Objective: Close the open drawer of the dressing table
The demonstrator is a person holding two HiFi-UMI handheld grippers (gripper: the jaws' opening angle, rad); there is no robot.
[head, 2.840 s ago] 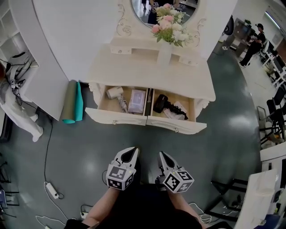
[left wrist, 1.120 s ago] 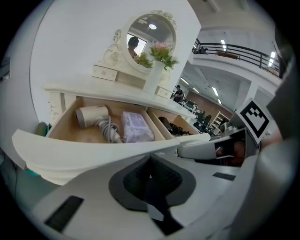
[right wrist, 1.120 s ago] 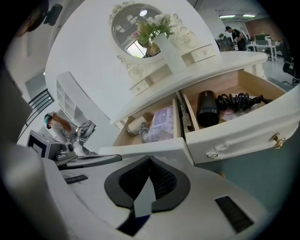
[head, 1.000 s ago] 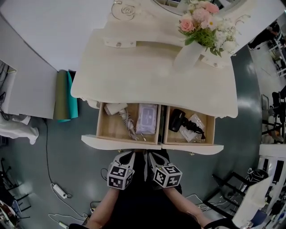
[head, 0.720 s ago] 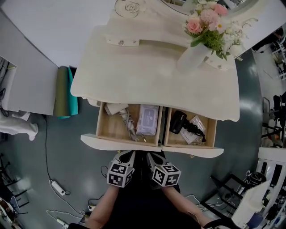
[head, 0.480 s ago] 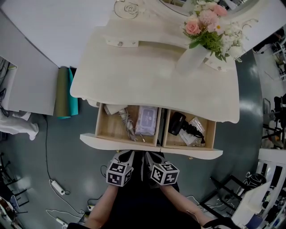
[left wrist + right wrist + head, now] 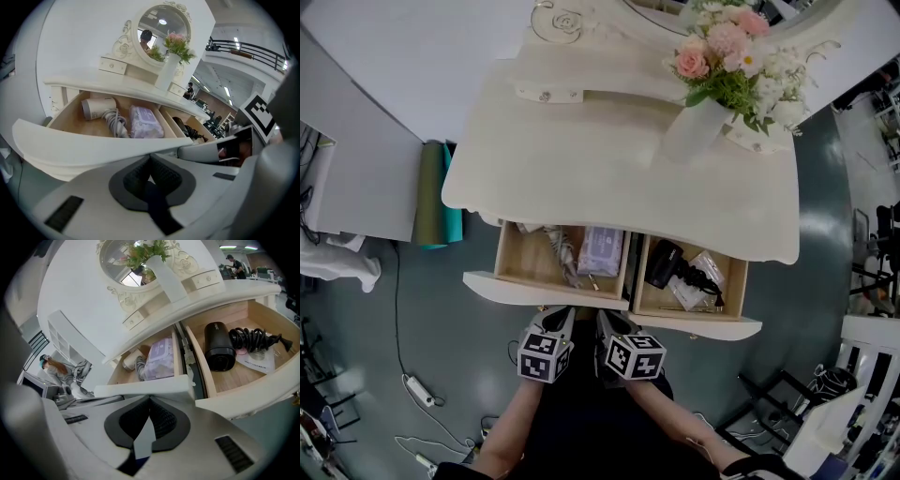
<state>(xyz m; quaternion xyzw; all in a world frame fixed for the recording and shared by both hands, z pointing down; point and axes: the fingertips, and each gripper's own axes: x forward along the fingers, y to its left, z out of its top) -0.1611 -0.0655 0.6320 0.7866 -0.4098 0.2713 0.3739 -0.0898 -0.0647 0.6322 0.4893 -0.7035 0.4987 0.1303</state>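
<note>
The cream dressing table point(image 7: 581, 169) has two drawers pulled out. The left drawer's front point(image 7: 534, 287) point(image 7: 93, 145) is curved and white; inside lie a white hair dryer point(image 7: 98, 107) and a lilac wipes pack point(image 7: 600, 251). The right drawer point(image 7: 703, 328) point(image 7: 262, 385) holds a black hair dryer point(image 7: 664, 264) point(image 7: 218, 347) with its cord. My left gripper point(image 7: 565, 316) point(image 7: 150, 157) is shut, with its tips against the left drawer's front. My right gripper point(image 7: 605, 319) point(image 7: 150, 399) is also shut. It presses that same front at its right end.
A vase of pink and white flowers point(image 7: 727, 66) stands at the table's back right, below the oval mirror point(image 7: 161, 30). Rolled green and teal mats point(image 7: 439, 192) lean left of the table. A power strip point(image 7: 417, 389) and cables lie on the grey floor.
Both grippers have moved forward against the left drawer's front, and that drawer has slid partway in under the tabletop. The right drawer stands as it was.
</note>
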